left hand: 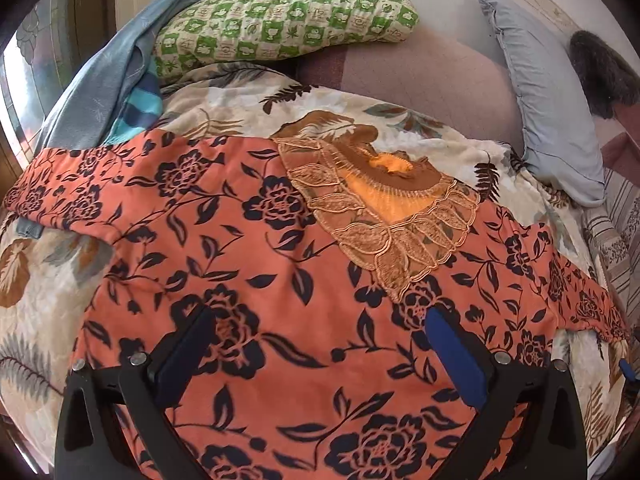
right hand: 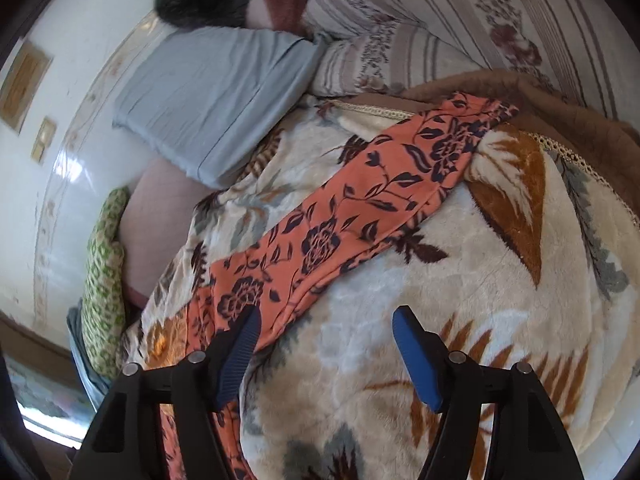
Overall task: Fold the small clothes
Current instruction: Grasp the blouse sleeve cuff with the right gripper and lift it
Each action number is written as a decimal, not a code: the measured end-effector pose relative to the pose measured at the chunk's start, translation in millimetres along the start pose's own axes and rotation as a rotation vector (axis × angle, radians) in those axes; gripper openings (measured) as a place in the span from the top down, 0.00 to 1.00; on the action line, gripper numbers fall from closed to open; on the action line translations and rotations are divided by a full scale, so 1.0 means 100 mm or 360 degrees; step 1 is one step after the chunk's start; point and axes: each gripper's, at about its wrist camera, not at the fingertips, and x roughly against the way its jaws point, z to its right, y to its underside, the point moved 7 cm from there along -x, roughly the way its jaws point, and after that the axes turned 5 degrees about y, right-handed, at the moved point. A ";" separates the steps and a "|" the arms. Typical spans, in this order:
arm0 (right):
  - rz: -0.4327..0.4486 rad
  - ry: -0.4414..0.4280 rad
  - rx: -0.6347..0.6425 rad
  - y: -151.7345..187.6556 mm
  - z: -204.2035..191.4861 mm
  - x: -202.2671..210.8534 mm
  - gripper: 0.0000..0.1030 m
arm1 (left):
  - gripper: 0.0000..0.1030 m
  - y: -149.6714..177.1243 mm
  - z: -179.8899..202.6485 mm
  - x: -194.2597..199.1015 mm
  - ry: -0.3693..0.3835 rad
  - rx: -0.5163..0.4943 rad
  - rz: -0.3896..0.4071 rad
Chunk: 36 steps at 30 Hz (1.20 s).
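Observation:
An orange garment with dark navy flowers lies spread flat on a cream leaf-print blanket, its lace neckline toward the far side. My left gripper hovers over the garment's chest, jaws wide apart and nothing between the blue pads. In the right wrist view one sleeve of the garment stretches diagonally across the blanket. My right gripper stands open just below that sleeve; its left fingertip is at the sleeve's lower edge, and only blanket lies between the pads.
A green checked pillow, a grey-blue cloth and a light blue pillow lie at the far side by the wall. A striped floral bedsheet and a brown blanket edge border the bed on the right.

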 end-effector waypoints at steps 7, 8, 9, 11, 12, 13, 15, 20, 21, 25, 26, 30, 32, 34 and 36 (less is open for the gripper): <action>-0.0023 -0.0074 -0.0499 -0.49 0.57 -0.48 0.47 | 0.00 0.14 -0.05 -0.40 0.0126 -0.0115 -0.0068; -0.0010 -0.0081 -0.0535 -0.54 0.62 -0.54 0.50 | 0.00 0.11 -0.10 -0.42 0.0100 -0.0091 -0.0057; 0.0007 -0.0068 -0.0563 -0.59 0.66 -0.58 0.50 | 0.00 0.08 -0.15 -0.43 0.0081 -0.0060 -0.0043; 0.0031 -0.0006 -0.0609 -0.65 0.75 -0.70 0.51 | 0.00 0.03 -0.24 -0.47 0.0068 -0.0002 -0.0039; 0.0061 0.0004 -0.0623 -0.69 0.77 -0.74 0.59 | 0.00 0.02 -0.27 -0.50 0.0068 0.0017 -0.0049; 0.0090 0.0019 -0.0610 -0.74 0.76 -0.77 0.63 | 0.00 0.02 -0.30 -0.53 0.0064 0.0029 -0.0062; 0.0135 0.0085 -0.0569 -0.81 0.74 -0.81 0.78 | 0.00 0.01 -0.36 -0.57 0.0032 0.0041 -0.0082; 0.0263 0.0117 -0.0384 -0.93 0.30 -0.68 0.94 | 0.00 -0.06 -0.50 -0.56 -0.0057 0.0049 -0.0060; 0.0290 0.0091 -0.0289 -0.93 0.08 -0.62 0.94 | 0.00 -0.10 -0.53 -0.53 -0.0085 0.0046 -0.0035; 0.0234 -0.0219 0.0003 -0.71 -1.04 -0.47 0.94 | 0.00 -0.26 -0.69 -0.34 -0.0211 0.0029 0.0083; 0.0192 -0.0293 0.0082 -0.58 -1.35 -0.46 0.94 | 0.00 -0.31 -0.74 -0.27 -0.0244 0.0028 0.0119; 0.0027 -0.0565 0.0378 0.22 -2.56 -0.44 0.94 | 0.00 -0.47 -1.02 -0.07 -0.0386 0.0055 0.0219; -0.0073 -0.0665 0.0485 0.72 -3.06 -0.51 0.94 | 0.00 -0.52 -1.22 0.02 -0.0457 0.0094 0.0231; -0.0179 -0.0708 0.0597 1.26 -3.47 -0.64 0.94 | 0.00 -0.55 -1.44 0.09 -0.0512 0.0159 0.0244; -0.0253 -0.0685 0.0735 1.83 -3.78 -0.77 0.94 | 0.00 -0.59 -1.69 0.17 -0.0557 0.0238 0.0255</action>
